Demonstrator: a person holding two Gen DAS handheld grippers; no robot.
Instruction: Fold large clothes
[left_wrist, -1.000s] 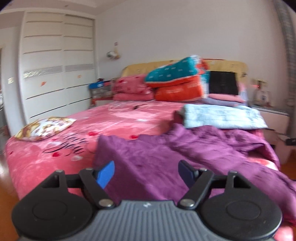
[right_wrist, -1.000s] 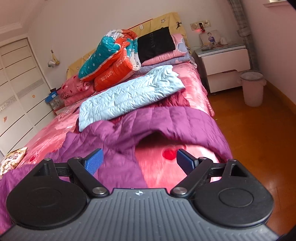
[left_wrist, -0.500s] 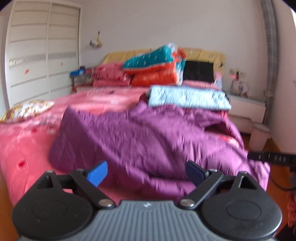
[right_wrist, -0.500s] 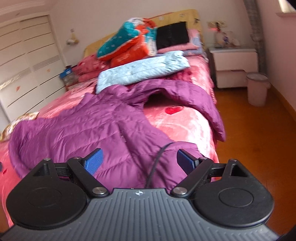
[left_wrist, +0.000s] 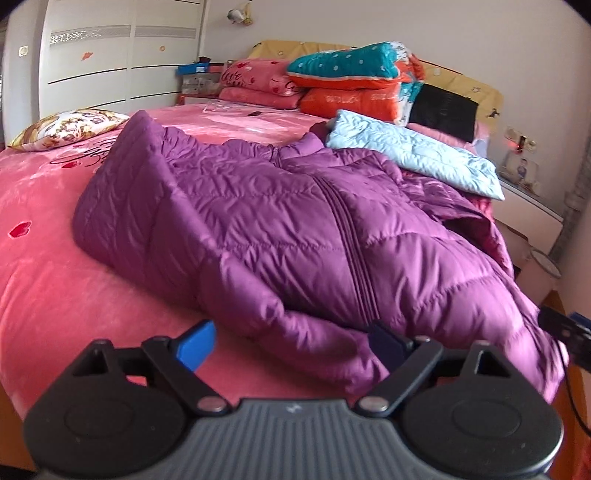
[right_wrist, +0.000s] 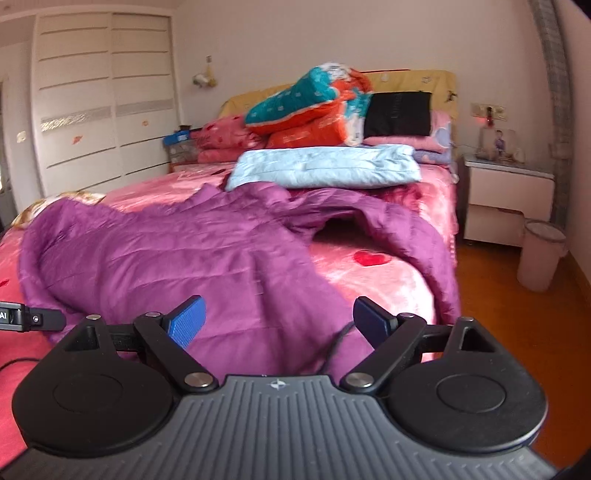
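In the left wrist view the left tongs (left_wrist: 291, 343) are seen apart, having just closed slightly, with nothing clamped — the coat (left_wrist: 295, 221) lies spread on the bed (left_wrist: 55, 280), its hem just ahead and its zip running away toward the pillows.

In the right wrist view the right tongs (right_wrist: 279, 319) are held apart over the hem too — neither is judged nearer.

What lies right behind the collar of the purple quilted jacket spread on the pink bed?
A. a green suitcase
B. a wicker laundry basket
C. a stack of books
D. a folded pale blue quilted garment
D: a folded pale blue quilted garment lies on the pink bed just beyond the collar of the purple quilted jacket.
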